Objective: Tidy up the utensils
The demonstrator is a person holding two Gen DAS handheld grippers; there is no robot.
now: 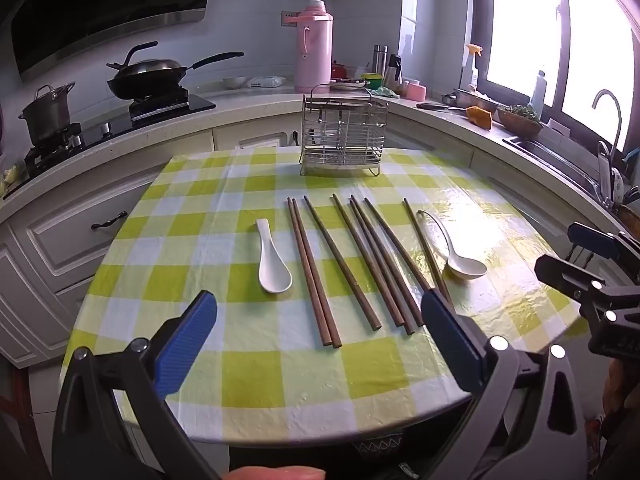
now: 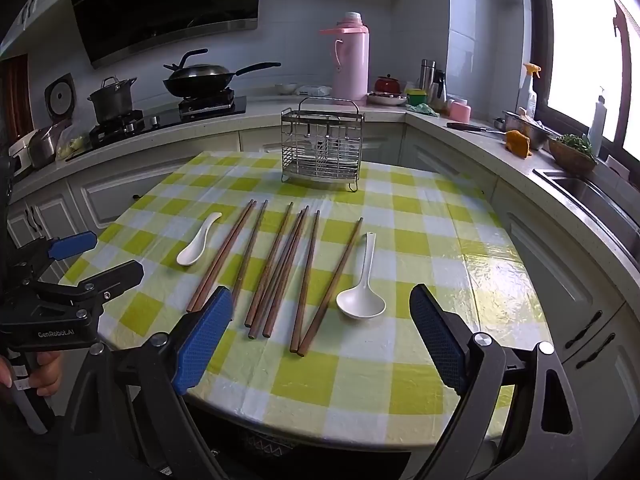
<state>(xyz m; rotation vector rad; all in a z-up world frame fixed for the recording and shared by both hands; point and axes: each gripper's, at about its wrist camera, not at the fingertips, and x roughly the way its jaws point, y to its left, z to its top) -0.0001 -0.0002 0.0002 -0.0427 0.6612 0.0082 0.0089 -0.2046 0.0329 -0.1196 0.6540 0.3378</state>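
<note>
On the green-checked tablecloth, seven wooden chopsticks lie fanned between two white ceramic spoons, one at each end of the row. A wire utensil rack stands beyond them. The left gripper and the right gripper hover over the near edge, both spread wide and holding nothing.

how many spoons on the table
2. The left spoon lies left of the chopsticks; the right spoon lies right of them. None shows in the rack, though its wires could hide one.
</note>
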